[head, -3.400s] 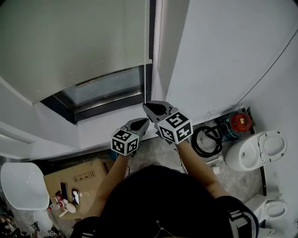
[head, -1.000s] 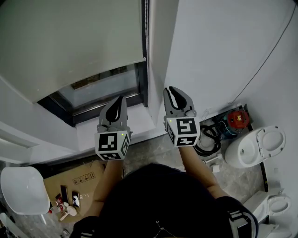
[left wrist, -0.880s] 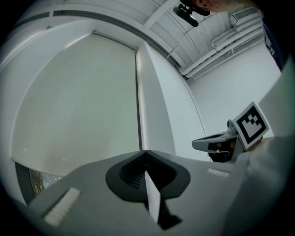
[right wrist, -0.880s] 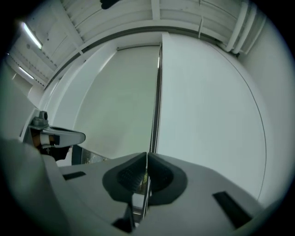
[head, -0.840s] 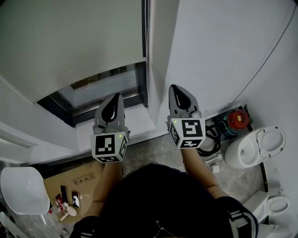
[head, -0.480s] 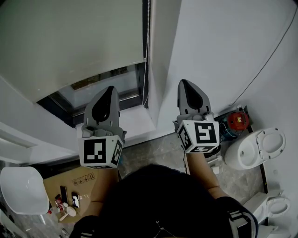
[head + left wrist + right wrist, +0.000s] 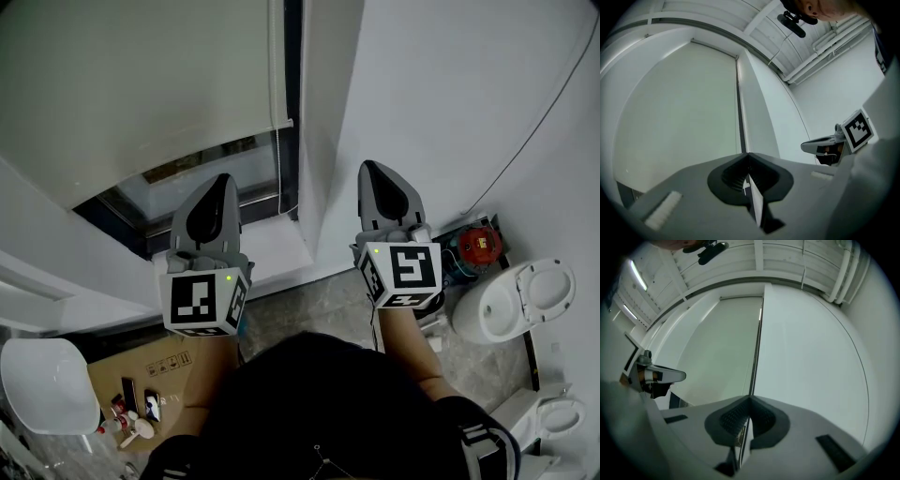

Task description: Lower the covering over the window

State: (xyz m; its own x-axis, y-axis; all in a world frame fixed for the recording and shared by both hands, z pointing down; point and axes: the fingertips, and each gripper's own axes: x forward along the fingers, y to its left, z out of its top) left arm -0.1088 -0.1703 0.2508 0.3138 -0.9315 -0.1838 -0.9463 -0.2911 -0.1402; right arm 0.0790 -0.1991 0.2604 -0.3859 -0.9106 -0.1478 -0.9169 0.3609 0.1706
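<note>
- Both tools sit idle by the window: the left hand-held gripper (image 7: 217,181) and the right hand-held gripper (image 7: 370,169) point up along the wall, each with its jaws pressed together on nothing.
- The blind (image 7: 141,84) covers most of the window. Its bottom bar (image 7: 178,161) stops short of the sill (image 7: 267,246), and a strip of glass (image 7: 216,176) shows beneath.
- The chain (image 7: 278,164) hangs free at the blind's right edge, apart from both grippers.
- Risk: the job looks unfinished, and the thin chain gives little to pinch. A loose grip would likely let the beads slip through.
- Risk: the chain seems to be a loop, so pulling the wrong strand would probably raise the blind.
- Risk: a hard tug could knock the bottom bar against the glass.
</note>
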